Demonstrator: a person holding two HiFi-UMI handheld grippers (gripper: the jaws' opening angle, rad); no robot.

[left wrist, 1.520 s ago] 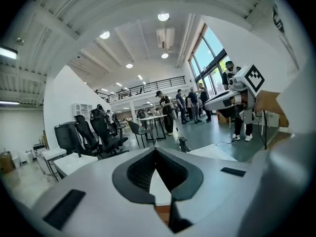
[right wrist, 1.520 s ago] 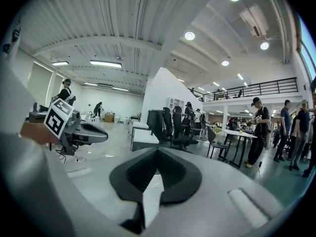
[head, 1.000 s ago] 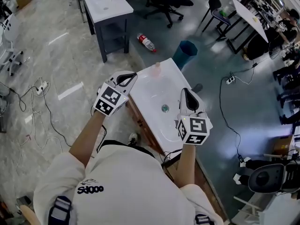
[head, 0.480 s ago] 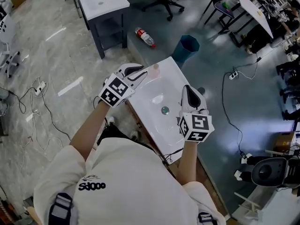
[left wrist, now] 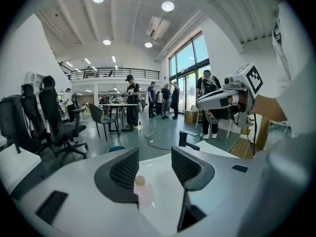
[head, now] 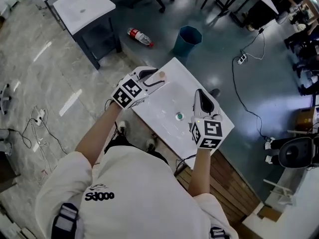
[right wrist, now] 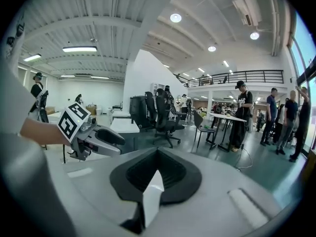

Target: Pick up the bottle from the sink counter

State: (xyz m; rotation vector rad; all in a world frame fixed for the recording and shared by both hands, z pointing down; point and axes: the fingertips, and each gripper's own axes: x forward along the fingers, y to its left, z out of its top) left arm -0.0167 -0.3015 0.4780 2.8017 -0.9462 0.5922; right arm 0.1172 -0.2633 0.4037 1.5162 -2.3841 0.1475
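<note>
A small pale pink bottle [head: 161, 75] with a tan cap stands upright at the far left corner of the white sink counter [head: 199, 86]. My left gripper [head: 154, 78] has reached that corner. Its jaws are opening, and in the left gripper view the bottle [left wrist: 143, 192] sits low in the gap of the left gripper [left wrist: 154, 166], close to the left pad [left wrist: 123, 170], with no pad pressing on it. My right gripper [head: 201, 98] hovers over the counter's right side. In the right gripper view, the right gripper [right wrist: 157, 171] is shut with nothing in it.
The basin has a drain [head: 179, 116] at its middle and a dark faucet [left wrist: 187, 139] at the far edge. On the floor beyond lie a plastic bottle [head: 139, 36] and a blue bin [head: 188, 39]. A second sink stand [head: 82, 8] stands at the back left. Cables [head: 40, 118] trail at the left.
My left gripper has moved forward and right up to the pink bottle, and its jaws have spread apart. The right gripper has stayed over the basin's right side.
</note>
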